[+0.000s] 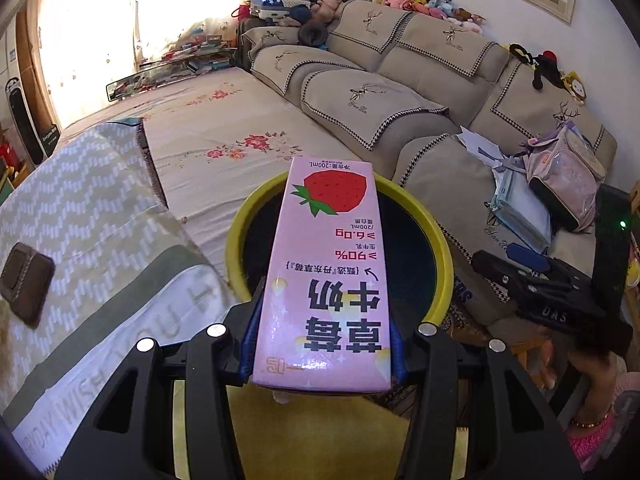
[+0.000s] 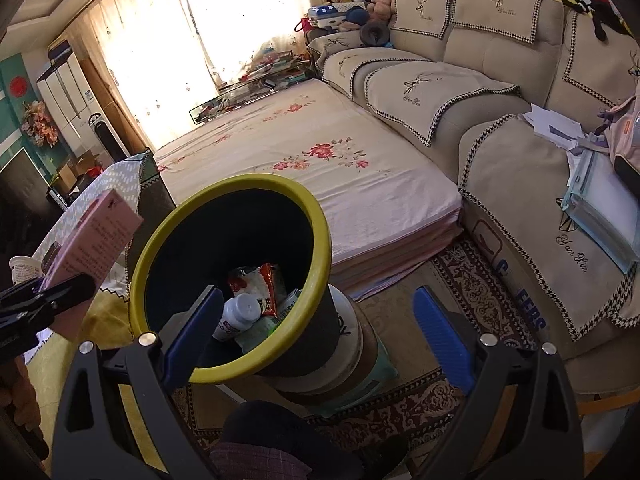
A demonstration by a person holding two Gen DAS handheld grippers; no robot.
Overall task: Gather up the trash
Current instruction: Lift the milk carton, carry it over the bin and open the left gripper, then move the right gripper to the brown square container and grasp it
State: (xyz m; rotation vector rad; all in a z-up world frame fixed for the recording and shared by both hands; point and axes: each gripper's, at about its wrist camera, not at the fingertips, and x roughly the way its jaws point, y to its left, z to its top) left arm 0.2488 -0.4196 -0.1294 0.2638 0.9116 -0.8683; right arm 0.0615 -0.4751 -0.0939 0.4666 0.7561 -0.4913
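My left gripper (image 1: 322,332) is shut on a pink strawberry milk carton (image 1: 328,276), which sticks out forward over the mouth of a black bin with a yellow-green rim (image 1: 438,240). In the right wrist view the same carton (image 2: 90,240) shows at the left, beside the bin's rim (image 2: 320,216). The bin holds a red and white wrapper (image 2: 260,284) and a small white bottle (image 2: 238,314). My right gripper (image 2: 316,340) stands open just in front of the bin, with nothing between its blue pads (image 2: 440,338).
A low bed with a flowered sheet (image 2: 320,168) lies behind the bin. A beige sofa (image 2: 480,92) with papers and a bag runs along the right. A table with a patterned cloth (image 1: 80,208) is at the left. A patterned rug (image 2: 460,288) covers the floor.
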